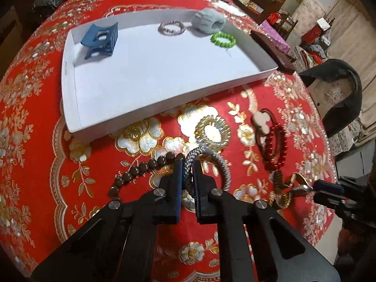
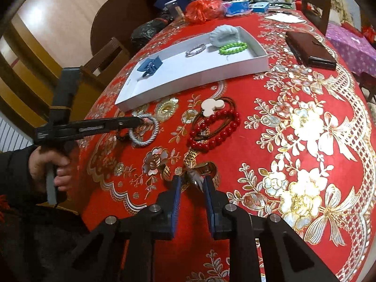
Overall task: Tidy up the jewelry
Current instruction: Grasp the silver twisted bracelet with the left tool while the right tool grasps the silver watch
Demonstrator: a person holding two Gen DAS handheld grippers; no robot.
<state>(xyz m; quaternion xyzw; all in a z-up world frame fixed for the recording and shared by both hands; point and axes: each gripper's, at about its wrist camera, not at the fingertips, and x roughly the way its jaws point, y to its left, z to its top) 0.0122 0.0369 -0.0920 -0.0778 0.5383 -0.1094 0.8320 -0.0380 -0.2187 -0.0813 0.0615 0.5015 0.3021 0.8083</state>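
Note:
My left gripper is shut on a grey braided rope bracelet, which also shows in the right wrist view, low over the red tablecloth. My right gripper is open, its jaws either side of a gold watch lying on the cloth; it shows at the right in the left wrist view. A white tray holds a blue hair claw, a pinkish bead bracelet, a green bead bracelet and a grey scrunchie.
On the cloth lie a brown bead string, a red bead bracelet, a white mouse-shaped hair tie and a brown wallet. Clutter and a red bag sit at the far edge. Chairs surround the table.

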